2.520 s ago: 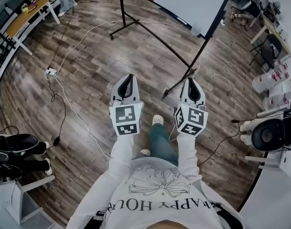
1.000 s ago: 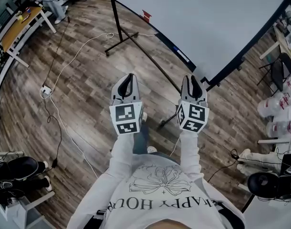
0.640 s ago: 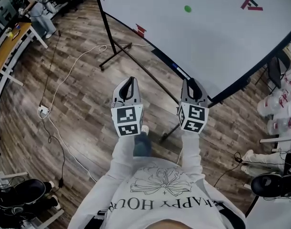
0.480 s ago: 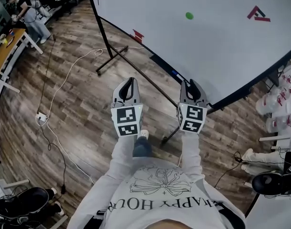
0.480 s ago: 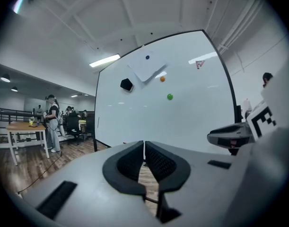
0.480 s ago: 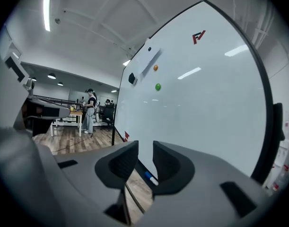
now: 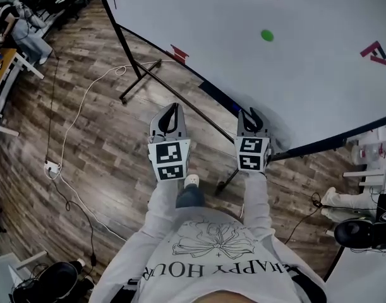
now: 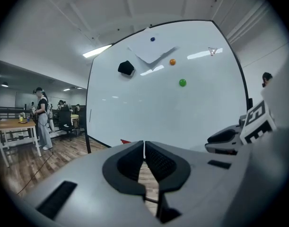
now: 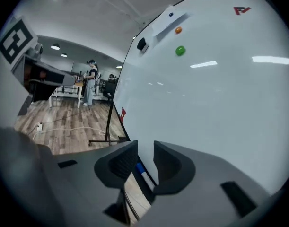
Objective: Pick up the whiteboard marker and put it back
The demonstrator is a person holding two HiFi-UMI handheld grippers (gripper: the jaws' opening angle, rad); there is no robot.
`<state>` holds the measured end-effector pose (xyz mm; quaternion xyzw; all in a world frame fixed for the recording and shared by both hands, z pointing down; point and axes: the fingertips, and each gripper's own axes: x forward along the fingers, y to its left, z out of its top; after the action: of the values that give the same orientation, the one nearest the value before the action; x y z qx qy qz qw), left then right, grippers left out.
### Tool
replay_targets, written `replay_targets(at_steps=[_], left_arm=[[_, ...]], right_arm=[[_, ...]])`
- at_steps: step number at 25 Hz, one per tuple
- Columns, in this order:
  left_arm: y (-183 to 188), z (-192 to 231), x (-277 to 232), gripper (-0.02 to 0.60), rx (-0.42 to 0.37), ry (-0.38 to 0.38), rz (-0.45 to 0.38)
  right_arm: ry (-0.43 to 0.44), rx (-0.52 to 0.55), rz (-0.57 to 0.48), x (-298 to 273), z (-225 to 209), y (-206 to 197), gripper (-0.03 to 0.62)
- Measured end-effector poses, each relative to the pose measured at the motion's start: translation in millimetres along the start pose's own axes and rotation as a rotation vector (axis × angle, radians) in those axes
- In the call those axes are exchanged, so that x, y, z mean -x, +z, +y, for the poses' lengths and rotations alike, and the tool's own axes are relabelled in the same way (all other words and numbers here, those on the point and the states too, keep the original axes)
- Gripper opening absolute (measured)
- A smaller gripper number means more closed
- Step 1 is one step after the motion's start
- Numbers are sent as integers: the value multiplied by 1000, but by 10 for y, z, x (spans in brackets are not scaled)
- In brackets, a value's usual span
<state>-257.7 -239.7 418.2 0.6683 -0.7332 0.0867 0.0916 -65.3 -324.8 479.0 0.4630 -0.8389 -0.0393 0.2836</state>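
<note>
Right gripper [image 9: 145, 148]: jaws just opened, apart, gripping nothing | left gripper [image 8: 144, 148]: jaws together, empty | large white whiteboard [image 7: 294, 74]: now closer | blue-capped white marker [image 9: 143, 174]: straight ahead, pickup probably comes next

Shirt [image 7: 211, 269]: print reads "HAPPY HOU", seen upside down, its end hidden in a fold. Whiteboard [image 7: 294, 81]: one red angular logo [image 7: 376, 51], not legible as letters. Cubes [image 7: 168, 160]: black-and-white square codes only.
</note>
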Motion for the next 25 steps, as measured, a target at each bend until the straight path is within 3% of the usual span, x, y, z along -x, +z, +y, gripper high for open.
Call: replay_targets(at_steps=[4, 15, 25], left_arm=[[-164, 38, -218, 12, 10, -29, 39], [-488, 140, -577, 12, 35, -43, 112], [-621, 198, -723, 12, 68, -32, 153]], right_arm=[[-4, 131, 101, -277, 39, -203, 103], [40, 345, 280, -871, 74, -633, 103], [100, 395, 421, -1156, 131, -907, 103]])
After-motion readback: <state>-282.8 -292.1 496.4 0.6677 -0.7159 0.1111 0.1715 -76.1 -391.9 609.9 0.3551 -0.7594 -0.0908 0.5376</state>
